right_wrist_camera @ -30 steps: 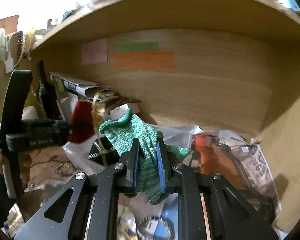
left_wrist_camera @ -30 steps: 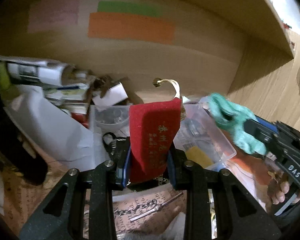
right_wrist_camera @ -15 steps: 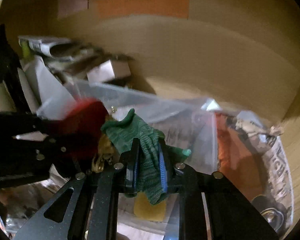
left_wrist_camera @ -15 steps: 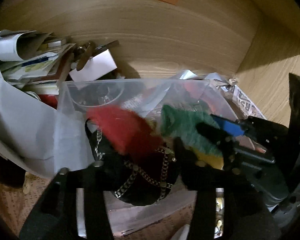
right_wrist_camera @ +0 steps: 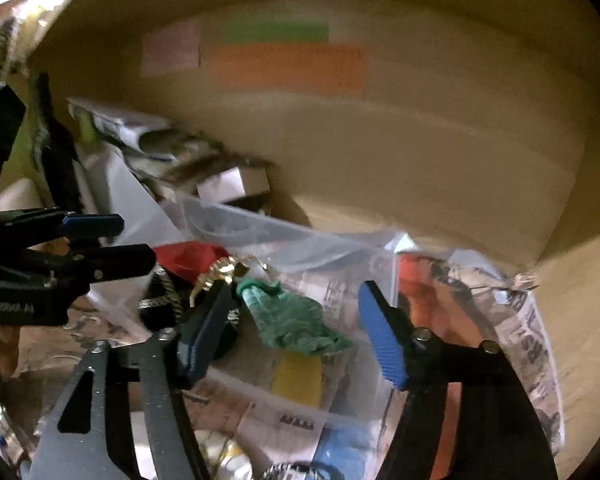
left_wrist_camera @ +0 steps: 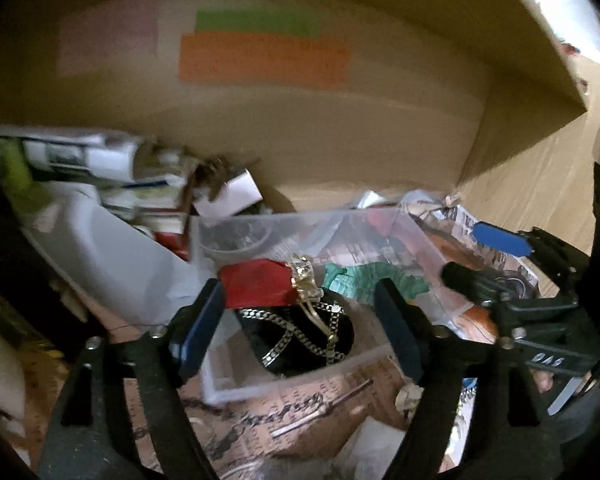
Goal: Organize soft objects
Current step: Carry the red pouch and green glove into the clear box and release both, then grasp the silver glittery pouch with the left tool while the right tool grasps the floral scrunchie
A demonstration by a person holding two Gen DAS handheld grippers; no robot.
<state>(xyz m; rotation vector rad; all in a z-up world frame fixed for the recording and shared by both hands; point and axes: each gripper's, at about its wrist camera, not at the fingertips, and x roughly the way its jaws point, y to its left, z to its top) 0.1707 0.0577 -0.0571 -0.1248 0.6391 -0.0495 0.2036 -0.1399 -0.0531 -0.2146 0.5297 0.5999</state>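
Note:
A red fabric pouch with a gold hook [left_wrist_camera: 260, 288] lies in a clear plastic bin [left_wrist_camera: 416, 236], on a black chain bag [left_wrist_camera: 300, 340]. It also shows in the right wrist view [right_wrist_camera: 188, 258]. A green knit cloth [left_wrist_camera: 364, 280] lies beside it in the bin, and it shows in the right wrist view [right_wrist_camera: 296, 320]. My left gripper [left_wrist_camera: 300, 332] is open and empty just above the pouch. My right gripper [right_wrist_camera: 296, 332] is open and empty around the green cloth. The right gripper shows in the left wrist view [left_wrist_camera: 484, 256], and the left gripper in the right wrist view [right_wrist_camera: 116, 240].
All this sits in a wooden shelf compartment with coloured paper labels [left_wrist_camera: 264, 60] on the back wall. Rolled newspapers and boxes [left_wrist_camera: 100, 160] pile at the left, with a white sheet [left_wrist_camera: 108, 256] below. Newspaper and an orange item [right_wrist_camera: 424, 292] lie right of the bin.
Both grippers opened. The red pouch and the green cloth dropped into the clear bin. Both grippers have drawn back a little.

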